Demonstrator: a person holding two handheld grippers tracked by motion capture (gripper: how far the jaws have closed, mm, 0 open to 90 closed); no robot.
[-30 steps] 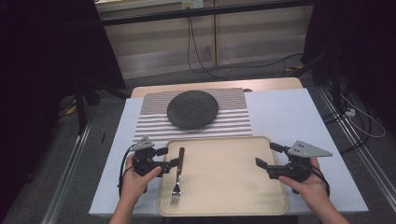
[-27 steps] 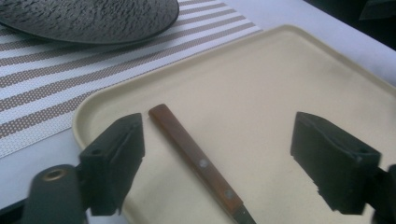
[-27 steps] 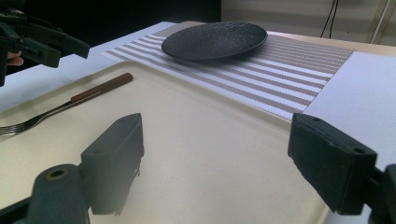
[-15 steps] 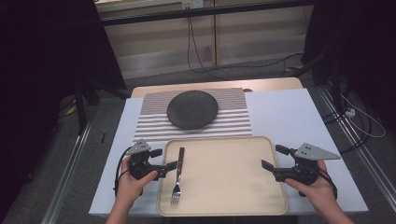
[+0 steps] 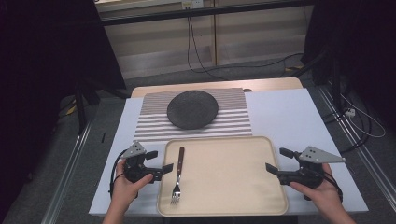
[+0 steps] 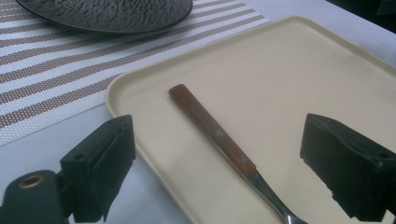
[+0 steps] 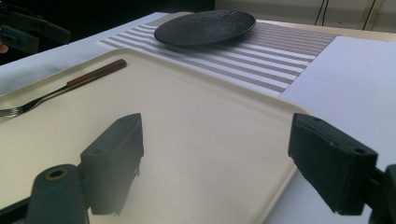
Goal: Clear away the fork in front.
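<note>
A fork (image 5: 178, 177) with a brown wooden handle lies on the left part of a beige tray (image 5: 224, 177), tines toward the table's front edge. My left gripper (image 5: 159, 161) hovers at the tray's left rim, beside the handle. Its jaws have just been opening and hold nothing. In the left gripper view the fork (image 6: 215, 133) lies on the tray (image 6: 280, 84) ahead of my left gripper (image 6: 217, 128), untouched. At the tray's right rim my right gripper (image 5: 276, 159) stands open and empty. The right gripper view has my right gripper (image 7: 219, 128) over the tray (image 7: 196, 121), with the fork (image 7: 70, 88) far off.
A dark round plate (image 5: 192, 109) rests on a striped placemat (image 5: 233, 123) behind the tray, on a pale blue table cover (image 5: 289, 116). The plate (image 6: 107, 11) (image 7: 205, 25) is empty. Cables run across the floor beyond the table.
The left gripper's jaws have spread wider and the left hand has drawn slightly back toward the front edge. The right hand has shifted a little to the right. The fork has not moved.
</note>
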